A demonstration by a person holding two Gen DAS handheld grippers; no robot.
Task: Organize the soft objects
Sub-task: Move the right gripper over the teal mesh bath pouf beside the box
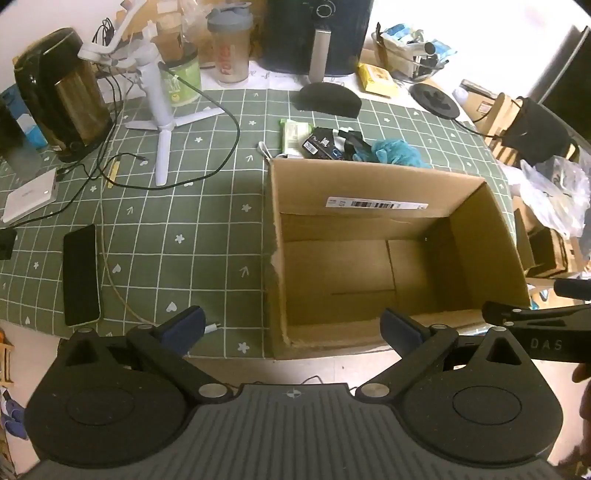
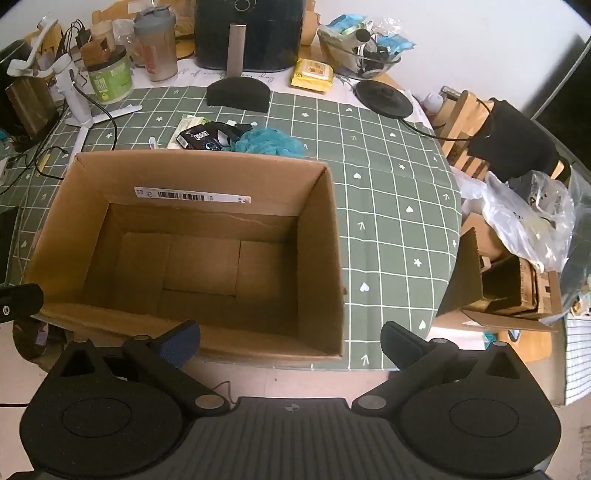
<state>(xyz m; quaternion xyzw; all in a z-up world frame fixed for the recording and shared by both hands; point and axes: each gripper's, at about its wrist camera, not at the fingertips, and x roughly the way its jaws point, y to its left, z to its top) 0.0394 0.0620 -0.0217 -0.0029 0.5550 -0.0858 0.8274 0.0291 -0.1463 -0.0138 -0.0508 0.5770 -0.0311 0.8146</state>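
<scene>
An open, empty cardboard box [image 1: 369, 184] [image 2: 199, 177] stands on the green checked tablecloth near the table's front edge. Behind it lies a heap: a fuzzy teal cloth [image 1: 397, 151] [image 2: 267, 142], a black packet [image 1: 320, 143] [image 2: 197, 137], a black item [image 1: 352, 142] and a green-white wipes pack [image 1: 293, 134] [image 2: 192, 123]. My left gripper [image 1: 291, 326] is open and empty, in front of the box's near-left corner. My right gripper [image 2: 290, 339] is open and empty, in front of the box's near-right corner. The right gripper's body shows at the left wrist view's right edge [image 1: 539, 325].
A phone [image 1: 81, 275], cables, a white tripod [image 1: 164, 122], a dark kettle [image 1: 62, 96], a shaker bottle [image 1: 229, 44] and a black appliance [image 1: 317, 33] [image 2: 249, 33] crowd the left and back. A yellow pack [image 2: 312, 75] and kettle base [image 2: 384, 98] lie back right. Boxes and plastic bags [image 2: 517, 221] stand beyond the right edge.
</scene>
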